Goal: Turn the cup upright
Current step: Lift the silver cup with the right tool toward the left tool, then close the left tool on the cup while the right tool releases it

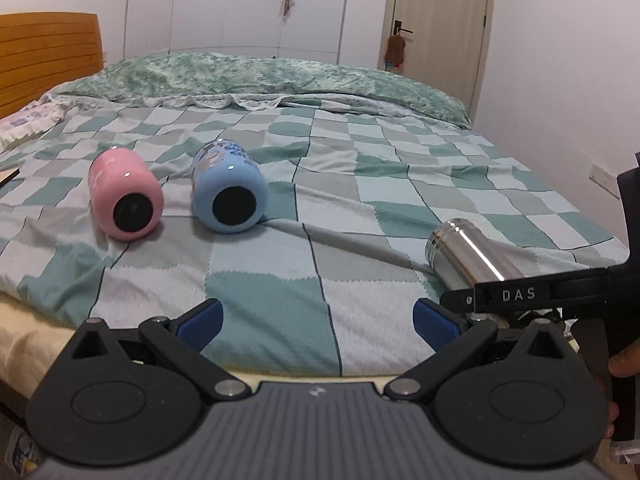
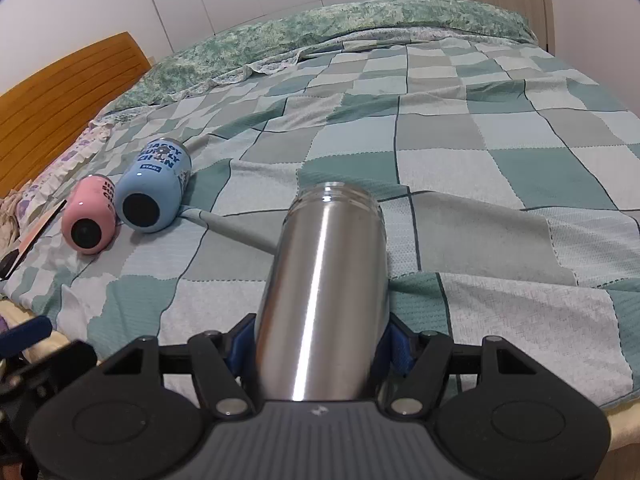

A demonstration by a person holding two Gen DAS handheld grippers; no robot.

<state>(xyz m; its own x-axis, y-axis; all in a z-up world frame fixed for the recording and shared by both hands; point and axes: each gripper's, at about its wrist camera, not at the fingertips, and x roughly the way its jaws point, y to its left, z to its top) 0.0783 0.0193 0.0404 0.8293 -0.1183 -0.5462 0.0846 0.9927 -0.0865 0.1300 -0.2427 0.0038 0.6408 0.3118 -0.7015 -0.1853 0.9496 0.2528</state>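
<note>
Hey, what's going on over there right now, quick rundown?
Right gripper shut on steel cup, cup lying flat on the bed. Left gripper open, empty. Pink cup and blue cup lying aside, not in the way.

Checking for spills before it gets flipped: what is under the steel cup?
Under the steel cup lies the checked blanket, no spill seen around it. Its base end sits between the right hand-held gripper's blue pads; the cloth directly beneath is hidden.

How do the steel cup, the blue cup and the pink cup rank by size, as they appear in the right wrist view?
1. steel cup, though it is nearest the camera, so its real size is unsure.
2. blue cup.
3. pink cup.
</note>
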